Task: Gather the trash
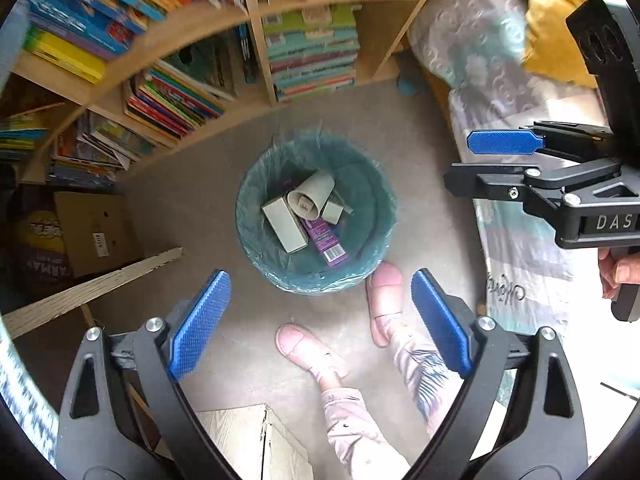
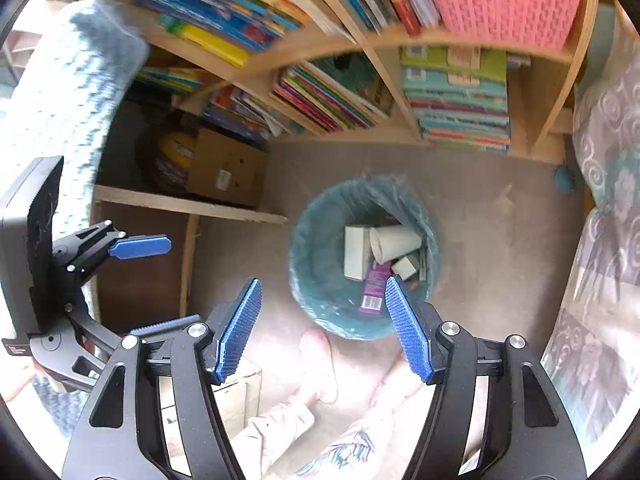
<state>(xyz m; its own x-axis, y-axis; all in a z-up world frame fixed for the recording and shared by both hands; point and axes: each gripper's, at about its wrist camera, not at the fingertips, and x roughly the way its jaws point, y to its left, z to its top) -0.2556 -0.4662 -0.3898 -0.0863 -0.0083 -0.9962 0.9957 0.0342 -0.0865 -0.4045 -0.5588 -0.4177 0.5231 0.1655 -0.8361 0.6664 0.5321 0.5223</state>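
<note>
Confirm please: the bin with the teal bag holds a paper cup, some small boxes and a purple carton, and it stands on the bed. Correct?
Not quite. The bin with the cup, boxes and purple carton stands on the floor, beside the bed. The left wrist view shows it.

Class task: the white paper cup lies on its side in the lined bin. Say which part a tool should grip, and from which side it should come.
Grip the white paper cup across its open rim, coming straight down from above. It lies tilted on top of the boxes, mouth nearest the purple carton, so the rim is exposed. The teal-lined bin walls block any sideways approach. Probably one finger inside the mouth, one outside.
</note>
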